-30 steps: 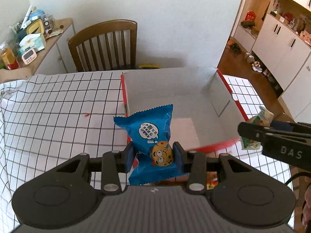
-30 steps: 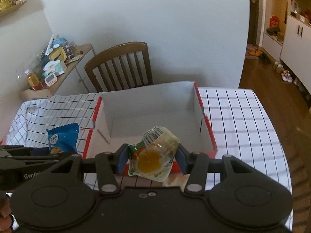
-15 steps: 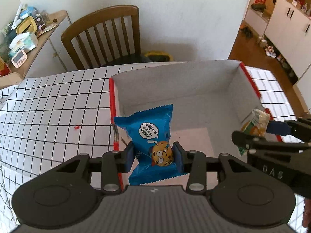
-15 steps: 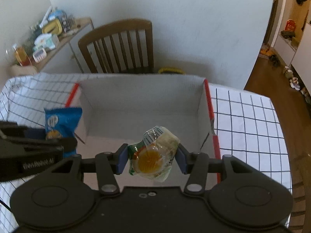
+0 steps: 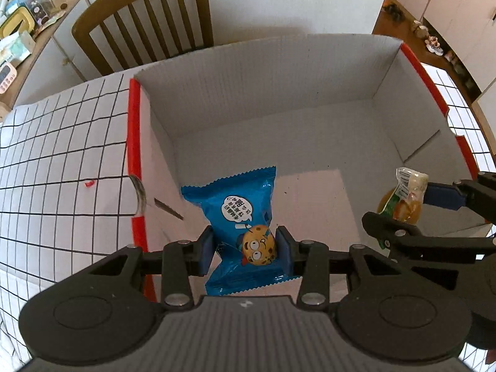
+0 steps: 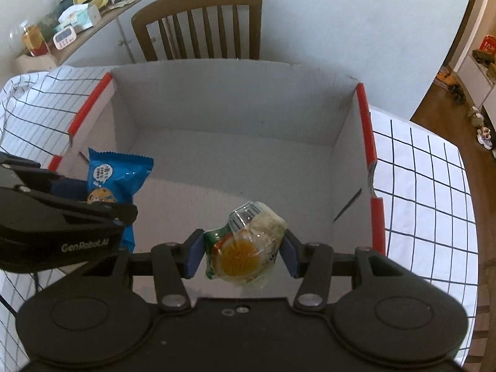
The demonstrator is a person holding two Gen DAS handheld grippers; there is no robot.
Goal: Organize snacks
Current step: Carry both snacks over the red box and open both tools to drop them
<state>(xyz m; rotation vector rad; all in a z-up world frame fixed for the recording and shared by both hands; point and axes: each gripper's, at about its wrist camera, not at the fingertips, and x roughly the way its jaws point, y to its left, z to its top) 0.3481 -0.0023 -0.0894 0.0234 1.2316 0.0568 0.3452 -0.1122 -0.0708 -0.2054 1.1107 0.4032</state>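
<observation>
Standing on the checked tabletop [image 5: 55,155]: open cardboard box [image 5: 279,93]. Hanging above its floor: blue cookie packet [image 5: 240,214], clenched low in left claw [image 5: 245,248]; light, crinkly, probably fragile inside. Gripping at both sides in right claw [image 6: 241,249]: jelly cup [image 6: 245,245], soft, slippery film.

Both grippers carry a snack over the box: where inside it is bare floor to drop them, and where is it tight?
The box floor is bare throughout: the widest patch runs along the far wall, between the red-edged side walls. It is tighter at the near edge, where the left gripper holds the blue cookie packet and the right gripper holds the clear orange-print packet, side by side.
</observation>
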